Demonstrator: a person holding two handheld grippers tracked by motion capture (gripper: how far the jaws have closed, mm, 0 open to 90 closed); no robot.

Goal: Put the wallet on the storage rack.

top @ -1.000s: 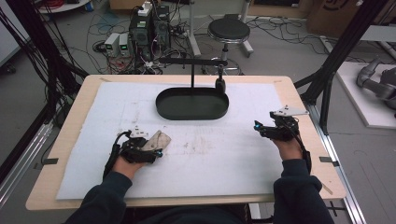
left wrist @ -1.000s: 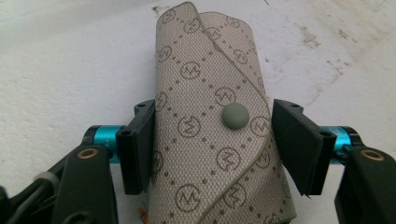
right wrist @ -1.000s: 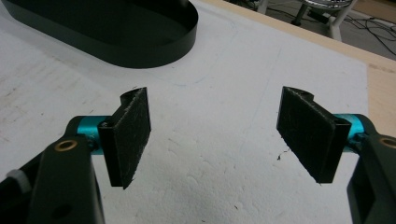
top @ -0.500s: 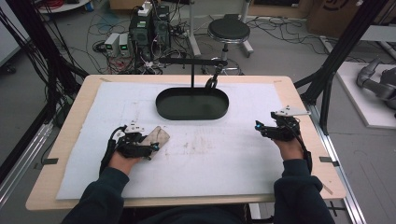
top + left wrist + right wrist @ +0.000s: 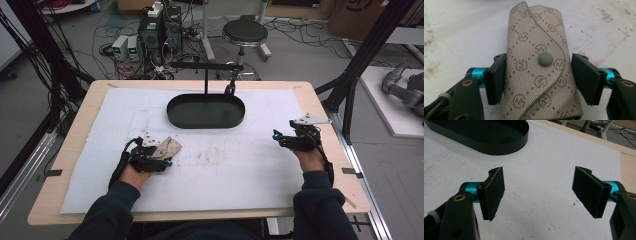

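Note:
A beige monogram pouch [image 5: 541,67] with a round snap button lies flat on the white foam mat [image 5: 225,170], left of centre [image 5: 169,147]. My left gripper [image 5: 540,75] straddles it and its jaws have just been opening. The left pad [image 5: 496,77] sits against the pouch's edge, while the right pad [image 5: 585,77] stands a little off it. In the high view the left gripper [image 5: 161,154] is low on the mat. My right gripper [image 5: 541,192] stands open over bare mat at the right [image 5: 278,136], with nothing between its pads.
A black oval tray [image 5: 206,112] sits at the back centre of the mat, its wall [image 5: 499,147] ahead and left of the right gripper. Behind the tray a black stand [image 5: 206,75] carries a hanging hook [image 5: 230,90]. The wooden table edge [image 5: 345,165] runs close to the right hand.
The hook on the stand has swung slightly to the left. The left hand has shifted a little with the pouch still between its jaws. The right hand has kept still.

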